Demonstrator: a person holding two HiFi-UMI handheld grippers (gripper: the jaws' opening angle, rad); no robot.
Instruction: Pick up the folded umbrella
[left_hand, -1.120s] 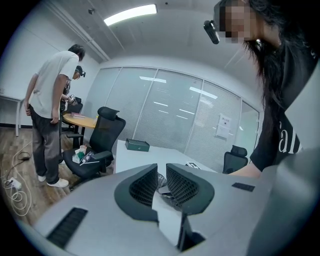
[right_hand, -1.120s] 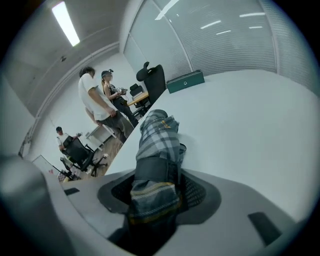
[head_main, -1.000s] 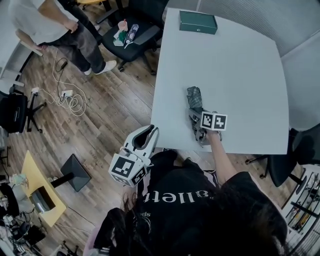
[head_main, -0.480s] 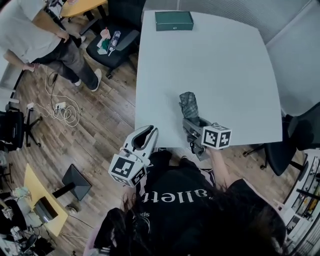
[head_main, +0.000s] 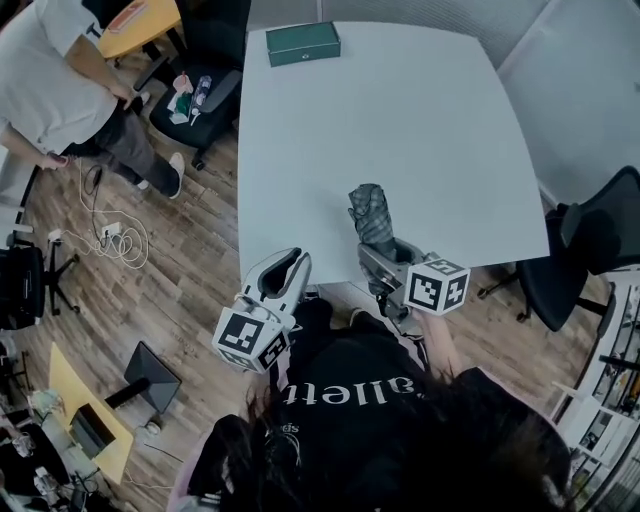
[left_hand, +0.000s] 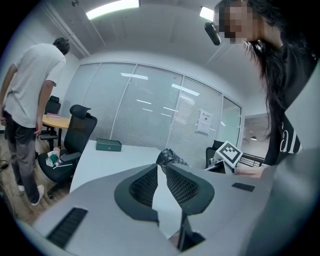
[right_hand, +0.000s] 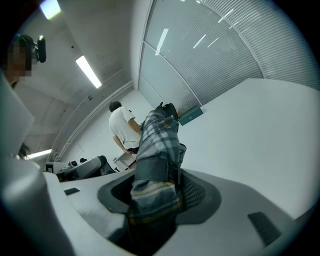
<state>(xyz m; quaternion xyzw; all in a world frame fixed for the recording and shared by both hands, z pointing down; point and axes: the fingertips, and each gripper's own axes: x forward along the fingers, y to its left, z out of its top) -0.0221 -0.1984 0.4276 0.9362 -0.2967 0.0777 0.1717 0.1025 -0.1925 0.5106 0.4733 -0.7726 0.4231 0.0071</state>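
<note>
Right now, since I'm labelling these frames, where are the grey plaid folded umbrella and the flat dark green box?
grey plaid folded umbrella (head_main: 370, 212), head view, on the fabric near its free end.
flat dark green box (head_main: 303, 44), head view, on the middle of its lid.

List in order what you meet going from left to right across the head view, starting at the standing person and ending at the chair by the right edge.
standing person → left gripper → folded umbrella → black chair
</note>
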